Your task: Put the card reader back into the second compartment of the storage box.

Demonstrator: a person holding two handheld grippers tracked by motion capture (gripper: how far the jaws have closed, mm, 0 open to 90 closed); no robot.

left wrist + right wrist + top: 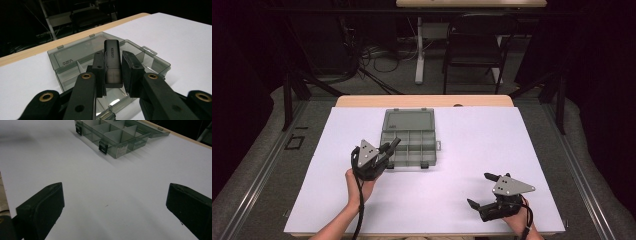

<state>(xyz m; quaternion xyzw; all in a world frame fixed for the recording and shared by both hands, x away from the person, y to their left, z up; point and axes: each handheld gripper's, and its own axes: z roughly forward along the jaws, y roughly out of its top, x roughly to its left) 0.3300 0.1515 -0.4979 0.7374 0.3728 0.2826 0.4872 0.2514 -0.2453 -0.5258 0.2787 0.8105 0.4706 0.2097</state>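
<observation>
A smoky clear plastic organiser box (408, 121) lies open mid-table, lid flat at the far side, with several divided compartments. My left gripper (391, 147) hovers over the box's front left corner, shut on a small black rectangular stick (395, 142). In the left gripper view the stick (112, 56) stands upright between the pads (98, 67), above the compartments of the box (160, 61). My right gripper (478, 189) rests low near the table's front right, wide open and holding nothing. In the right gripper view that gripper (115, 205) faces bare white surface, the box (120, 150) farther off.
The white table cover (472, 145) spans the whole work area, with a wooden table edge (422, 100) at the far side. Beyond the table stand a dark folding chair (474, 45) and cables on the floor.
</observation>
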